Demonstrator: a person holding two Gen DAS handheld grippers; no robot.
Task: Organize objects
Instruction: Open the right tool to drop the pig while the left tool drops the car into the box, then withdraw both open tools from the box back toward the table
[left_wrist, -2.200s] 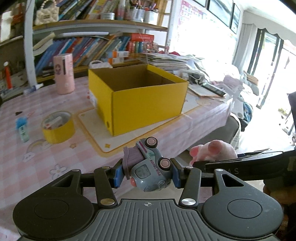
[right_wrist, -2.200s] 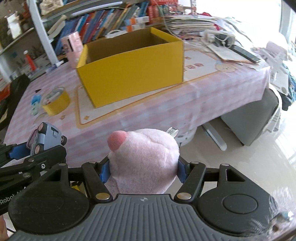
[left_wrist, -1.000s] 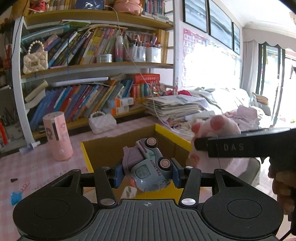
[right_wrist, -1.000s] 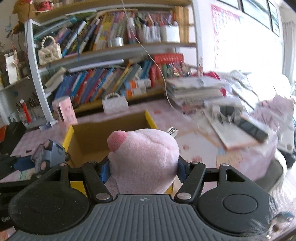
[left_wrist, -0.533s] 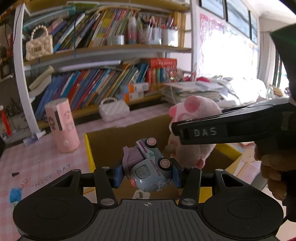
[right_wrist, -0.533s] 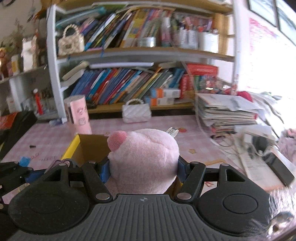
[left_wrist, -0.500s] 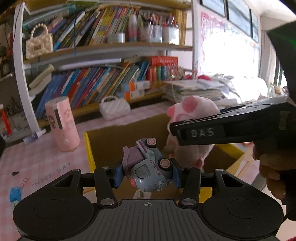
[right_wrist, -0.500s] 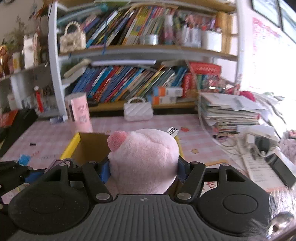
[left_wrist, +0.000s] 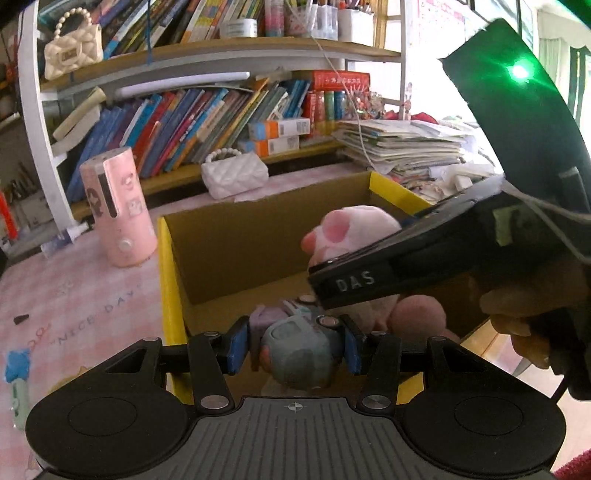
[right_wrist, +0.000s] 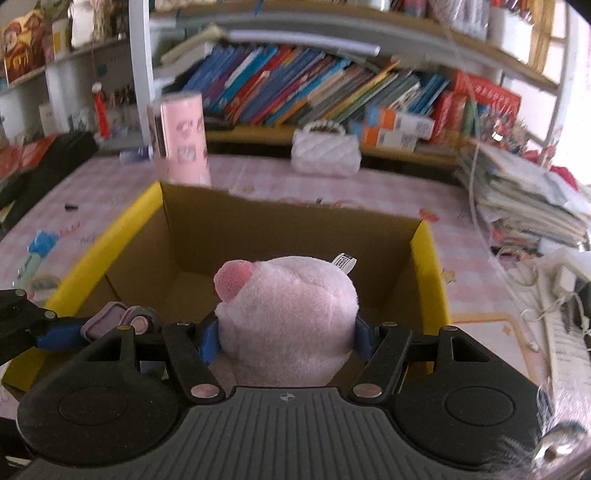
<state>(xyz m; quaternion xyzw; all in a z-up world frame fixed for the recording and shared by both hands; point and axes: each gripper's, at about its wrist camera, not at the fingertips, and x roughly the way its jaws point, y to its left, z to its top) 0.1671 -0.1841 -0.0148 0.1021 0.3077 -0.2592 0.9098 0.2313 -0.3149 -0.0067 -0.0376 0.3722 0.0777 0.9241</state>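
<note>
Left tool (left_wrist: 293, 349) grips grey-blue toy car (left_wrist: 295, 350); right tool (right_wrist: 286, 338) grips fluffy pink plush (right_wrist: 288, 317).

A grey-blue toy car (left_wrist: 295, 347) and a pink plush (right_wrist: 284, 317) are held over the open yellow box (right_wrist: 428, 280).

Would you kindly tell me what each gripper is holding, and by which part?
Left gripper: toy car, clamped across its sides. Right gripper: pink plush toy, squeezed across its body.

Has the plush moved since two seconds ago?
Yes. The plush, once short of the table edge, now hangs over the open box, clamped in the right hand-held gripper.
</note>
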